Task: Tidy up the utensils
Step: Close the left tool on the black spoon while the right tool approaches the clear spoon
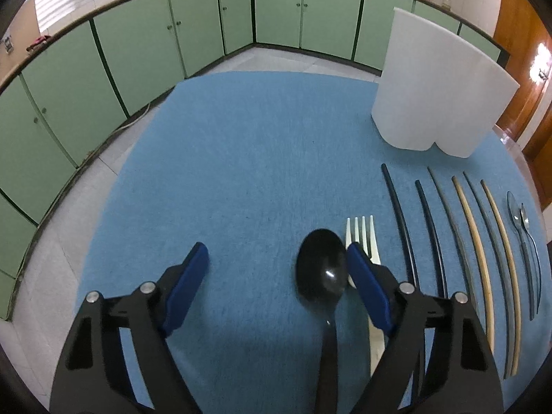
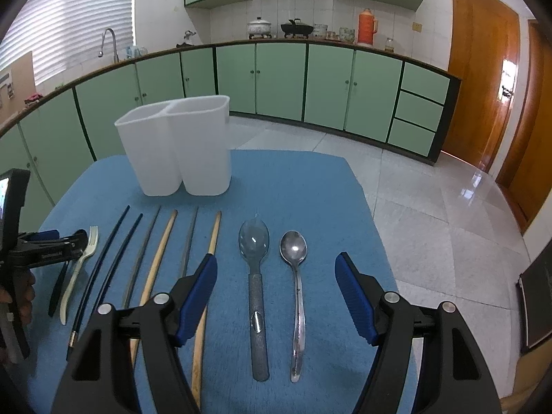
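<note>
The worktop point(image 2: 310, 186) is covered in blue cloth with a matt, felt-like nap. On it, the two-compartment holder point(image 2: 179, 151) at eleven o'clock looks like frosted, translucent white plastic, smooth and dull. The black spoon point(image 1: 322, 269) is glossy plastic with a bright highlight on its bowl; the cream fork point(image 1: 362, 238) beside it is smooth, matt plastic. Of the chopsticks, two look like pale bare wood point(image 2: 162, 258), two dull grey point(image 2: 141, 258) and two shiny black point(image 2: 110, 252). The clear-bowled spoon point(image 2: 255, 276) has a speckled grey, rough-looking handle. The steel spoon point(image 2: 295, 276) is polished, mirror-bright metal. Each hand-held gripper, left point(image 1: 276, 283) and right point(image 2: 276, 296), has matt black plastic arms and ribbed blue pads point(image 2: 355, 296).
</note>
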{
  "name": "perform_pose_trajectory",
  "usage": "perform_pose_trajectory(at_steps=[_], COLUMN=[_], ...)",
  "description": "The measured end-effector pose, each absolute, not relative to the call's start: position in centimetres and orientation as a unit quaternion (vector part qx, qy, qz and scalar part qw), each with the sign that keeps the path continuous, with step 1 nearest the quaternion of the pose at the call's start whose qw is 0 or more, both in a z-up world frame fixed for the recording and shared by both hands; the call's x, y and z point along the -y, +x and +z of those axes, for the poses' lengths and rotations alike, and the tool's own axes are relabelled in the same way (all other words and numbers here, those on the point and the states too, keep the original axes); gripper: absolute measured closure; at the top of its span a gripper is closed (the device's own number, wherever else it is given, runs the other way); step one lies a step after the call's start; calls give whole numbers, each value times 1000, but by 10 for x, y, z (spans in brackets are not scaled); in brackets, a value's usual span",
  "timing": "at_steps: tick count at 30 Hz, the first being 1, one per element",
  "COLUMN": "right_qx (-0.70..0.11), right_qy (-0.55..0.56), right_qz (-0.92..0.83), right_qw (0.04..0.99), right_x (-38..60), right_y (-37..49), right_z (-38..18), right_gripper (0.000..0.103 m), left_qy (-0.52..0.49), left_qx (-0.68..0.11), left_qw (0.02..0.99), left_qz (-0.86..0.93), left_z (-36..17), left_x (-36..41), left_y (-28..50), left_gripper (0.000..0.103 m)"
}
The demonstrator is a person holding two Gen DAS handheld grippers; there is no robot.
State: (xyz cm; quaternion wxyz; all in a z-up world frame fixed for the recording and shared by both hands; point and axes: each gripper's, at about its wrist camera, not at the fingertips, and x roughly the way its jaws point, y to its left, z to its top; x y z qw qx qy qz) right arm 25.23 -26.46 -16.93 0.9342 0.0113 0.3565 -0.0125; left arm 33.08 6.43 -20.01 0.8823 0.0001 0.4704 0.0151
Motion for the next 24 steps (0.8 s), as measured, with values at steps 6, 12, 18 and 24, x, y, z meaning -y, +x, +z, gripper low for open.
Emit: perform_pose_trajectory(at_steps=[6, 12, 18, 24], right_qx=[-365, -371, -377, -393], right_qy=[8, 5, 5, 13], right_qz=[-12, -15, -22, -15], right_qw=[931, 929, 926, 919], right_x=[263, 267, 274, 285], right_y=[258, 263, 271, 286], right_z=[-176, -178, -180, -186], right_gripper=[33, 33, 33, 36], left_qy=[-5, -12, -27, -25], left_qx=[-467, -464, -460, -453], left_qw=[884, 885, 887, 891], left_qz=[6, -8, -22, -29], left_z=[-203, -201, -196, -196], left_x=[-64, -64, -66, -66], left_y=[335, 335, 322, 313], left_gripper=[34, 55, 80, 90])
